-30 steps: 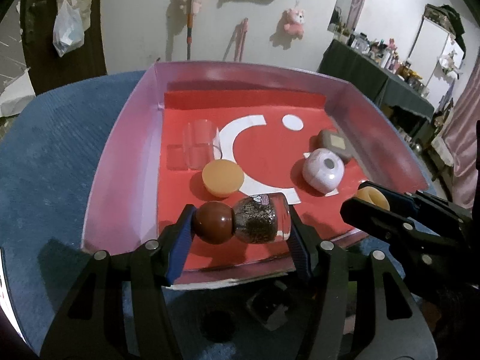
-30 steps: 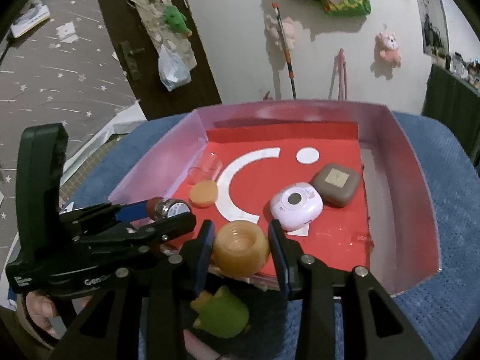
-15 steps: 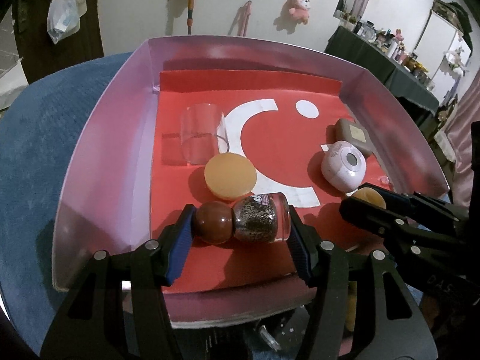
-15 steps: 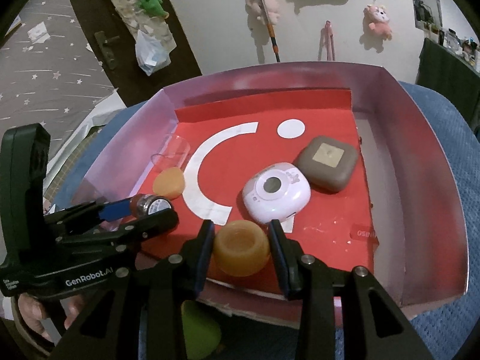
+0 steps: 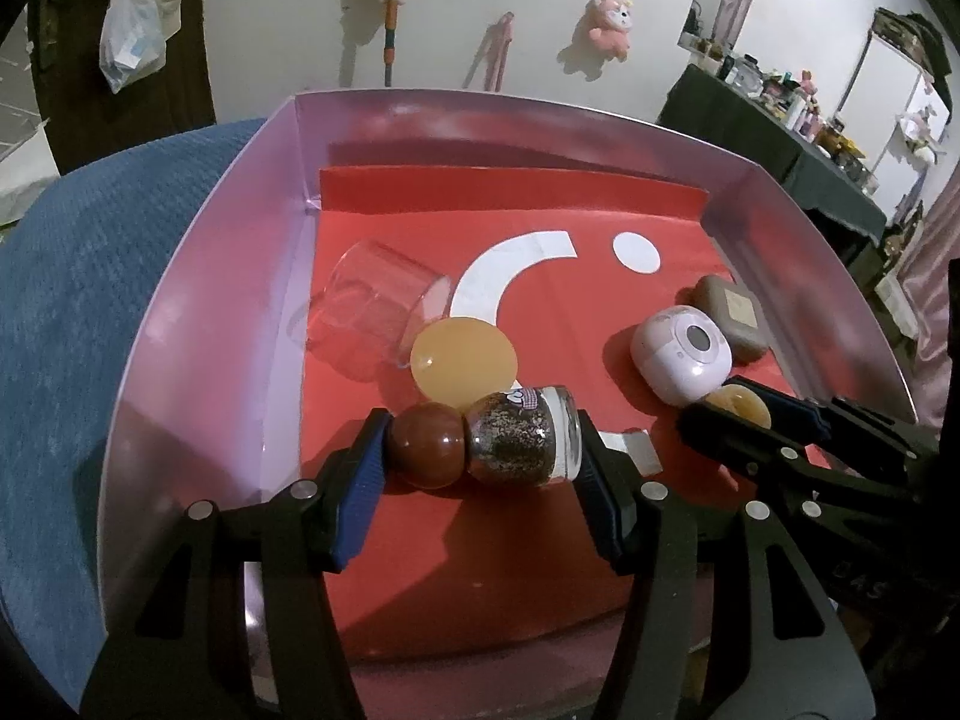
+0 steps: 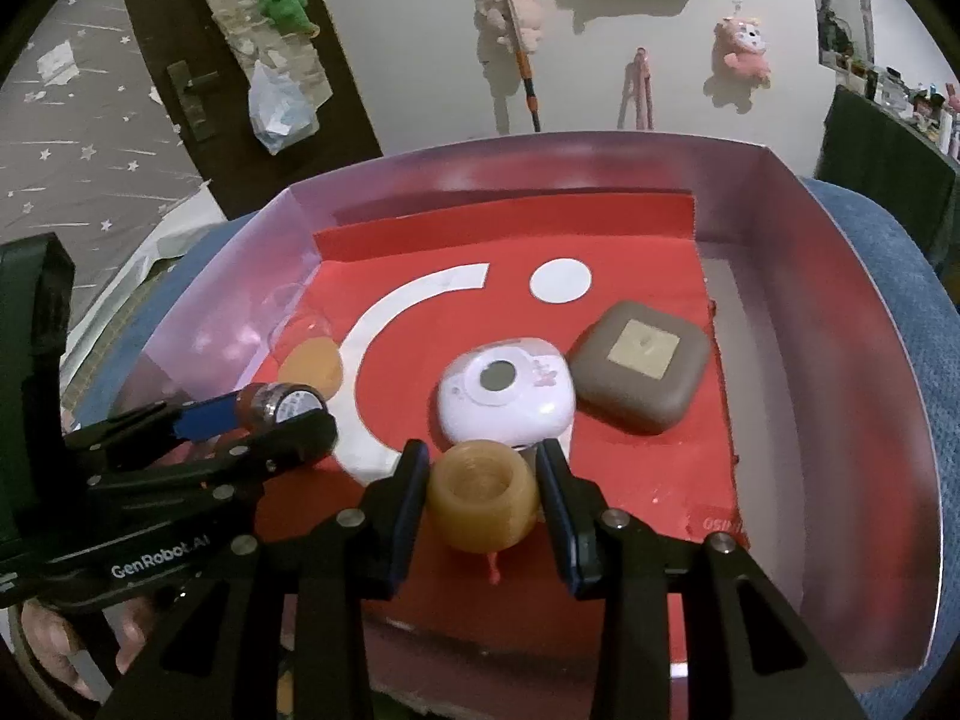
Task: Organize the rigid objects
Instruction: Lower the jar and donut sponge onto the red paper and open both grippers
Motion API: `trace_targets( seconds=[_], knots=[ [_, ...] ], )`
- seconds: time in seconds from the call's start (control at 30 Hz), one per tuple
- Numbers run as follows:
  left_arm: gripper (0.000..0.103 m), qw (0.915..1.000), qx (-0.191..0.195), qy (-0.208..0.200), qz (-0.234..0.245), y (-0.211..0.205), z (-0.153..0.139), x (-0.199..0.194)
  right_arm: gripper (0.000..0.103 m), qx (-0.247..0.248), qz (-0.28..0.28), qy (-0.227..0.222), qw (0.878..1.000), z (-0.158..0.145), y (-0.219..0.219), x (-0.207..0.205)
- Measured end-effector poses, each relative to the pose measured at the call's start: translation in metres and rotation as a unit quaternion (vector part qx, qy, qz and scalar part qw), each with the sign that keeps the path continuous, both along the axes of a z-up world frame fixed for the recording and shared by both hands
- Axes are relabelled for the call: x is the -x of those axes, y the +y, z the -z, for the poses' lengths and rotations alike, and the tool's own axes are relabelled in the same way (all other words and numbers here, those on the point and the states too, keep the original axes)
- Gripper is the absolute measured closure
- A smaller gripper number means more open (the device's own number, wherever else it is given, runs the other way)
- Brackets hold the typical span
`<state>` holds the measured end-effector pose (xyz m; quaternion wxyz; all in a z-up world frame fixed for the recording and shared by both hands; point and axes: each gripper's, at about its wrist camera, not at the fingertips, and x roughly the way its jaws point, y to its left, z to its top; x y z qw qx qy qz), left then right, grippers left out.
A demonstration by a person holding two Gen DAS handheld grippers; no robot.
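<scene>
Glare washes the pink inner walls of the box (image 5: 198, 324), and the clear glass cup (image 5: 375, 312) lying on its side at ten o'clock on the red floor is faint, nearly lost in the right wrist view. Part of the amber disc (image 5: 463, 360) hides behind the pepper jar (image 5: 492, 441).

That jar, glass-bodied with speckled contents and a glossy brown ball cap, lies crosswise in the left gripper (image 5: 483, 468), long axis three to nine o'clock, cap toward nine; both pads press its ends just above the floor. The right gripper (image 6: 483, 501) is closed on a ribbed amber cup (image 6: 483, 504), its mouth facing the camera. At twelve o'clock of it sits a rounded white-pink camera-like toy (image 6: 507, 399), touching a brown rounded-square case (image 6: 639, 366).
</scene>
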<state>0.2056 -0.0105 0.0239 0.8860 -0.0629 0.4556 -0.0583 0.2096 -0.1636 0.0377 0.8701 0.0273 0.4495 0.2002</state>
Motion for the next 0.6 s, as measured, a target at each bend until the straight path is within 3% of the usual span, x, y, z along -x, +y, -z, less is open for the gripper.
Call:
trace_targets(
  seconds=[0.6],
  knots=[
    [0.047,0.9999,-0.014,0.002,0.002,-0.0034,0.0011,0.0003,0.063,0.015,0.007,-0.002,1.0,0.0014,0.0022,-0.0083]
  ],
)
